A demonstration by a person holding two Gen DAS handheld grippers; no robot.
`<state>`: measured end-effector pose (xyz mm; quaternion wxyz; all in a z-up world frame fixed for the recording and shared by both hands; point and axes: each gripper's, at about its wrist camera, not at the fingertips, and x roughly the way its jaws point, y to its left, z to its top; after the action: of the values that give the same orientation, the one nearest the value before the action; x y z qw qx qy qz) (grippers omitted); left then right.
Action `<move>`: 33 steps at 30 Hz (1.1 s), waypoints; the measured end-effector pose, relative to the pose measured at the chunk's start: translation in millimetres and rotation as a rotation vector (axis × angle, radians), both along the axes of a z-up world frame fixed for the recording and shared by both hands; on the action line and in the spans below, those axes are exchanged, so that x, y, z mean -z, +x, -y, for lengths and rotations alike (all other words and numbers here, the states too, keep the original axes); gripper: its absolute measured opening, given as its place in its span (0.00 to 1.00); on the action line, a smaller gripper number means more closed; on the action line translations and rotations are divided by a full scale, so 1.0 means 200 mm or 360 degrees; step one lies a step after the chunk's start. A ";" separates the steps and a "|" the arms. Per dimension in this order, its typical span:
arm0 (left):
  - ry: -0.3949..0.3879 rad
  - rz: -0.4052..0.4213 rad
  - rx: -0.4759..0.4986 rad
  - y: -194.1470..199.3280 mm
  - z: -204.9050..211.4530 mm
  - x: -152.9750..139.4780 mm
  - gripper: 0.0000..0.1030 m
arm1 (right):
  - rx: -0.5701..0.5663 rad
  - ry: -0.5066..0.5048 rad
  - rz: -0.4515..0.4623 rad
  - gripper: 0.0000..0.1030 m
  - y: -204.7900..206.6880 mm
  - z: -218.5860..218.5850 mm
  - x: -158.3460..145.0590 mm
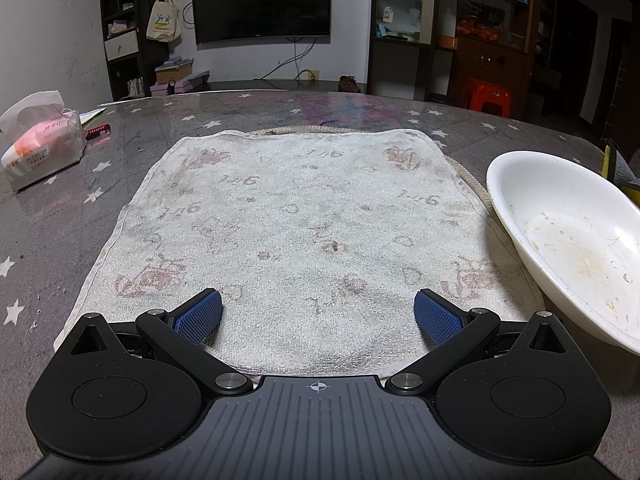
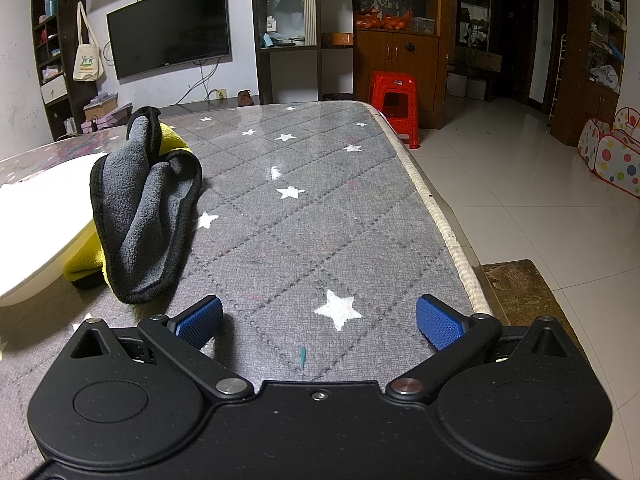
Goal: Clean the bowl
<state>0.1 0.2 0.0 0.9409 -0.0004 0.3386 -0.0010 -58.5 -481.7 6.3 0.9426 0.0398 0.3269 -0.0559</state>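
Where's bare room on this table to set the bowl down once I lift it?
Most open: the towel, bare from its far hem to the left gripper. Also free: the starred tablecloth between the grey-yellow cloth and the table's right edge. Crowded: where that cloth sits against the bowl.

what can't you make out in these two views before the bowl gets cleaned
- Bowl: in the left wrist view its right side is cut off by the frame edge; in the right wrist view only a slice of the outer wall shows.
- Grey and yellow cloth: its lower part lies under the bowl's rim, so its full extent is hidden.
- Tissue pack: the print is too small to read.
- Left gripper and right gripper: both open, holding nothing.
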 end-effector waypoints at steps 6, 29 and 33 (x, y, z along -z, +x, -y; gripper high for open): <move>0.0001 0.0000 0.0000 0.00 0.00 0.00 1.00 | 0.0000 0.0000 0.0000 1.00 0.00 -0.01 0.00; -0.0071 -0.0057 -0.0042 -0.04 -0.01 -0.05 1.00 | 0.0000 -0.0011 -0.0005 1.00 0.01 0.00 0.00; -0.0130 -0.0085 -0.0091 -0.10 -0.02 -0.09 1.00 | 0.0000 -0.0012 -0.0005 1.00 0.01 -0.01 0.00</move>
<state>-19.4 4.9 18.8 0.9304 -0.0486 0.3632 0.0121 -56.8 -480.6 5.6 0.9422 0.0361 0.3282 -0.0572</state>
